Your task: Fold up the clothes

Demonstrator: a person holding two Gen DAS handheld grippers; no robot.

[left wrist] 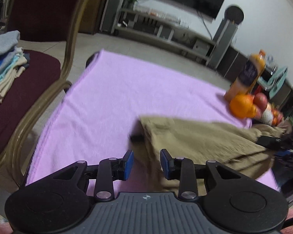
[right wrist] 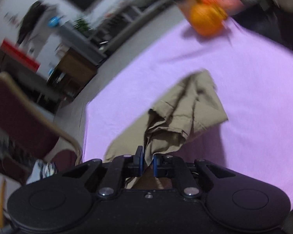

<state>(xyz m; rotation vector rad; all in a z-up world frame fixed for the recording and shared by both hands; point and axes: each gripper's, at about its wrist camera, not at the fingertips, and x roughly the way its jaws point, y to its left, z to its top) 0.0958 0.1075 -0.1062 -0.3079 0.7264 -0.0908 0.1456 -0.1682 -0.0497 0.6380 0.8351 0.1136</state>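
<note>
Lilac-covered table (left wrist: 99,101), khaki garment (left wrist: 195,140) draped limp and light across its near right, pinched at a bunched edge by right gripper (right wrist: 146,163), left gripper (left wrist: 146,164) gaping wide beside the free hem, best grabbed there.

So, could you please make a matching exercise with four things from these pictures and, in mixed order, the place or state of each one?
Things:
1. left tool
2. right tool
3. orange
4. folded clothes

Places or states:
A. stacked on the dark red chair seat
B. shut on the khaki garment
C. open, at the garment's edge
D. at the far corner of the purple cloth, beside a juice bottle

Pairs: 1-C, 2-B, 3-D, 4-A
</note>
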